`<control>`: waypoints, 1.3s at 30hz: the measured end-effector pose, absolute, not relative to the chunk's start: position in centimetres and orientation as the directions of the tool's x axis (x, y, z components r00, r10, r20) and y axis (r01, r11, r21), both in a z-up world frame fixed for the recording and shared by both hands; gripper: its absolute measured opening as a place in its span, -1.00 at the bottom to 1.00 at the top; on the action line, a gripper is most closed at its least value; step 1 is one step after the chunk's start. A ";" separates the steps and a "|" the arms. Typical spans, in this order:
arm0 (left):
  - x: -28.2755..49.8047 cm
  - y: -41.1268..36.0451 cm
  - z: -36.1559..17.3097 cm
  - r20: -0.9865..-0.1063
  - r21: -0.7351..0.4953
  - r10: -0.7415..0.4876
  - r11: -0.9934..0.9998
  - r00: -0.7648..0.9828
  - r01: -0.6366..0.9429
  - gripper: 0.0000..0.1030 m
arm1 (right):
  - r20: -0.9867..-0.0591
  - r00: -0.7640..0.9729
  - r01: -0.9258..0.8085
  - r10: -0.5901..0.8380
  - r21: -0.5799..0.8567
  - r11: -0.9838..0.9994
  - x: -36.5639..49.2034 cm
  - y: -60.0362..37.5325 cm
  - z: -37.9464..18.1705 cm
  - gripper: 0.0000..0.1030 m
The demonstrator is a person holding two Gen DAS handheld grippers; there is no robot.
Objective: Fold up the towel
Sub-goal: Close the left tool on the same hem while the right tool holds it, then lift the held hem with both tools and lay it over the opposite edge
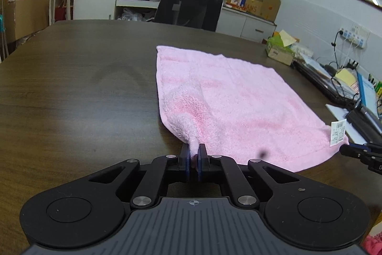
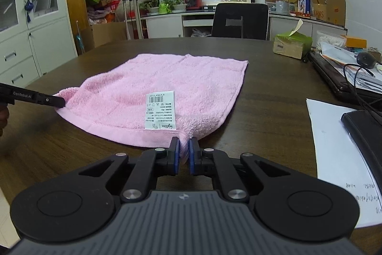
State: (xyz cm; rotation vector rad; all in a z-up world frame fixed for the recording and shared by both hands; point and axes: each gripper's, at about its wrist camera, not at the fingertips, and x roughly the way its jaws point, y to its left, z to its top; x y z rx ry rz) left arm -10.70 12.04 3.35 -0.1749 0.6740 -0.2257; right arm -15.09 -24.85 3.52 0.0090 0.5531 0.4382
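A pink towel (image 1: 238,102) (image 2: 167,85) lies spread flat on the dark wooden table (image 1: 83,87). My left gripper (image 1: 194,154) is shut on the towel's near left corner, which rises in a small ridge into the pads. My right gripper (image 2: 183,149) is shut on the near right corner, just beside the white care label (image 2: 160,110). That label (image 1: 337,132) also shows at the right in the left wrist view, with the right gripper's dark body next to it. In the right wrist view the left gripper (image 2: 61,102) reaches in from the left edge.
A black office chair (image 2: 240,20) stands at the table's far side. A green tissue box (image 2: 292,43), a laptop (image 2: 334,78), cables, a black folder (image 2: 365,133) and white paper sheets (image 2: 334,159) crowd the right side. The left half of the table (image 2: 59,147) is bare wood.
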 end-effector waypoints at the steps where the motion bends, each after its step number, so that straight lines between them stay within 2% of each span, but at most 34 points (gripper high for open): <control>1: -11.3 12.1 3.8 -0.583 -0.242 -0.269 0.958 0.767 0.153 -0.90 | -0.494 0.767 -0.401 0.410 0.131 0.907 -15.6 -25.0 3.8 -0.83; 9: -14.5 12.6 8.0 -0.480 -0.289 -0.295 0.942 0.826 0.169 -0.90 | -0.376 0.817 -0.397 0.437 0.182 0.899 -16.7 -25.7 7.0 -0.83; 15: -11.7 12.0 10.0 -0.444 -0.295 -0.285 0.942 0.849 0.161 -0.89 | -0.295 0.841 -0.400 0.453 0.224 0.889 -16.3 -26.1 9.3 -0.83; 19: -7.4 11.5 10.2 -0.463 -0.312 -0.253 0.944 0.850 0.110 -0.89 | -0.275 0.855 -0.367 0.440 0.279 0.887 -13.4 -26.7 9.9 -0.83; 23: -3.0 10.7 9.7 -0.498 -0.328 -0.229 0.943 0.836 0.063 -0.89 | -0.305 0.857 -0.320 0.416 0.317 0.893 -9.4 -26.7 9.8 -0.83; 30: 2.9 8.6 7.4 -0.582 -0.271 -0.161 0.963 0.797 -0.004 -0.89 | -0.408 0.842 -0.220 0.352 0.335 0.916 -1.2 -26.6 7.8 -0.83; 34: 6.2 8.3 5.7 -0.640 -0.267 -0.136 0.962 0.756 -0.053 -0.88 | -0.439 0.832 -0.196 0.340 0.342 0.919 0.9 -26.4 6.7 -0.83; 39: 8.2 8.3 4.4 -0.665 -0.273 -0.133 0.959 0.735 -0.074 -0.88 | -0.476 0.817 -0.165 0.326 0.349 0.922 3.4 -26.3 5.4 -0.83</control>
